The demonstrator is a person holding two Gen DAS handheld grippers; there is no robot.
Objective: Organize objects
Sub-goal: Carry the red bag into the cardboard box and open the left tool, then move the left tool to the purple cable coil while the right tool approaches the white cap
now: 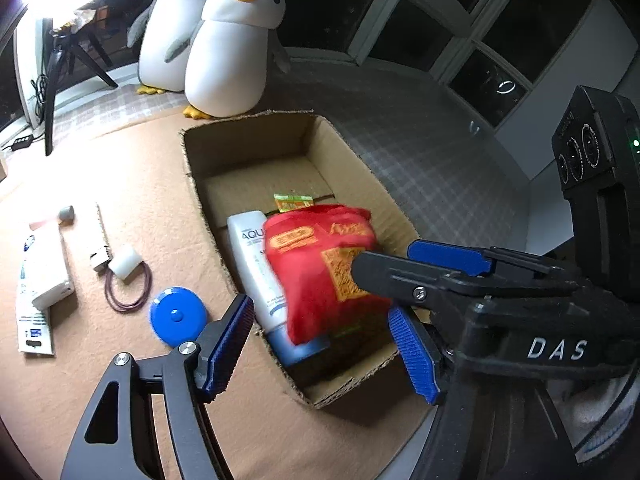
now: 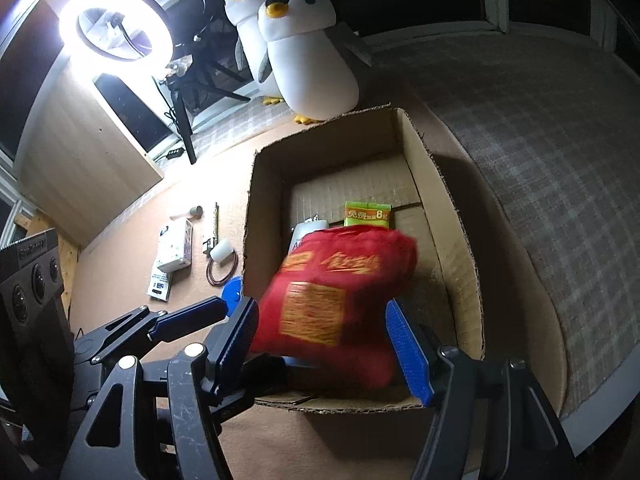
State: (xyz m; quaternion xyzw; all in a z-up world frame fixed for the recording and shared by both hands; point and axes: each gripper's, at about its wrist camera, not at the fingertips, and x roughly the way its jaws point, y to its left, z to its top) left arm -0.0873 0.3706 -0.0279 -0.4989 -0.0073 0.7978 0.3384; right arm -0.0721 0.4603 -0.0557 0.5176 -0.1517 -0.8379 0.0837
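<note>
Open cardboard box [image 1: 248, 144] on the tan surface [image 1: 132, 184], with checked cloth to its right. Inside, along the left wall: a white bottle [image 1: 250, 256] lying flat, blue cap toward the near end. Farther in, on the box floor: a small green packet [image 1: 294, 202]. Above the near half of the box, blurred and partly covering the bottle: the red bag [image 1: 316, 272].

Right claw [image 2: 322, 308] clamped on the red bag, blue pads pressed into its two sides, over the near end of the box. Left claw [image 1: 320, 308] apart and gripping nothing, reaching in from the near left of the box.

Left of the box, loose on the surface: a blue disc [image 1: 178, 316] just beside the box wall, then a purple loop [image 1: 128, 288], then small white packs [image 1: 44, 276] farther left. Beyond the box's far end: two plush penguins [image 1: 230, 52].
</note>
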